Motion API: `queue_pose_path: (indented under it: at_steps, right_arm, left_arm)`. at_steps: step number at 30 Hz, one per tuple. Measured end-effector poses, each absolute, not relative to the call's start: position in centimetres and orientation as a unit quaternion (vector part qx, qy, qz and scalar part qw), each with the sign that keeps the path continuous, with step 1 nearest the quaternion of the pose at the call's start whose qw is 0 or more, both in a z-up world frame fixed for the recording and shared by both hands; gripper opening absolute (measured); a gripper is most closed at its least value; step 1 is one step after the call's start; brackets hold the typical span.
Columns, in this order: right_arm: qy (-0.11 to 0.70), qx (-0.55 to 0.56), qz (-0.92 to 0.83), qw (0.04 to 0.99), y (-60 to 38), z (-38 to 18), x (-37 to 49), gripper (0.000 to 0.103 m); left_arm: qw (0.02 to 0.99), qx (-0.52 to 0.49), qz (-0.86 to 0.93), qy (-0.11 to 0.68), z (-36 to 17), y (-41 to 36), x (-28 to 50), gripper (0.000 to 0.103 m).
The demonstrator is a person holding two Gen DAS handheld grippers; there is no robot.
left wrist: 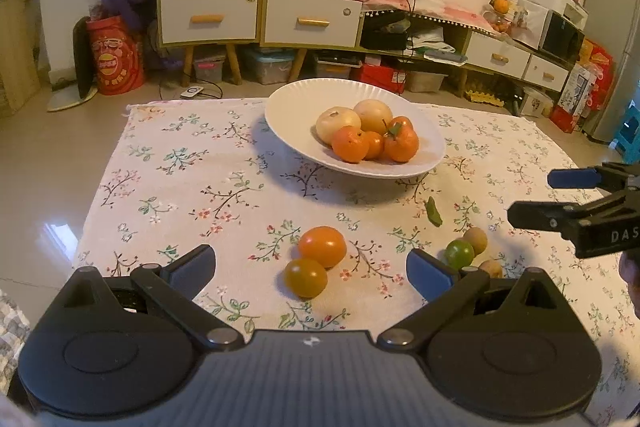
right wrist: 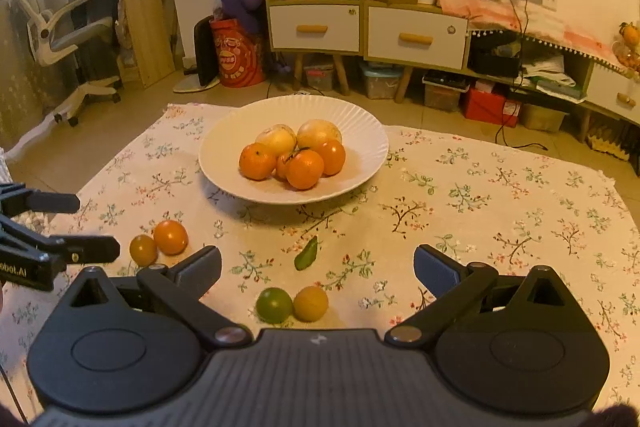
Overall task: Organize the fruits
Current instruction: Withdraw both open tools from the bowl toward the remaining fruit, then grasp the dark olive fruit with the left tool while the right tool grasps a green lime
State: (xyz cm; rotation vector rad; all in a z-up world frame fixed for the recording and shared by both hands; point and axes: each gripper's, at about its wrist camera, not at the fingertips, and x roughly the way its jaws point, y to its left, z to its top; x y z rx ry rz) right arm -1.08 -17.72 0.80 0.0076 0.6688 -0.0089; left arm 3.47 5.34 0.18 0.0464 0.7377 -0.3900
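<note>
Floral tablecloth (left wrist: 168, 163) is spread on the table. White plate (right wrist: 360, 131) is loaded with oranges (right wrist: 304, 169) and two pale fruits. Both tools are held spread, empty: left tool (left wrist: 310, 267) around two loose oranges (left wrist: 322, 246), right tool (right wrist: 316, 269) over green lime (right wrist: 274, 305).

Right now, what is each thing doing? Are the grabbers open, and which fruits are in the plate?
Left gripper: open, empty, hovering over two oranges.
Right gripper: open, empty, over the small fruits.
White plate: on the cloth, holding fruit.
Fruit pile: inside the plate.
Two oranges: loose on the cloth, touching.
Green fruit: loose, beside a yellow fruit.
Leaf: lying on the cloth.
Drawers: shut.
</note>
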Motion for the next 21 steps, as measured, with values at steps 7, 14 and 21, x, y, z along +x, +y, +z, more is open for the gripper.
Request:
queue_pose_path:
  at_steps: [7, 14, 21]
  right_arm:
    - [0.317, -0.025, 0.01, 0.948, -17.3, 0.0, -2.5, 0.103]
    - [0.32, -0.039, 0.033, 0.946, -17.2, -0.9, -3.6, 0.103]
    - [0.333, -0.054, 0.049, 0.94, -16.8, -2.2, -4.3, 0.103]
  left_arm:
    - [0.92, 0.032, -0.181, 0.347, -0.7, 6.0, 2.6, 0.09]
    - [0.918, 0.039, -0.181, 0.351, -2.1, 6.6, 2.1, 0.09]
    - [0.912, 0.052, -0.2, 0.355, -3.9, 6.0, 1.9, 0.09]
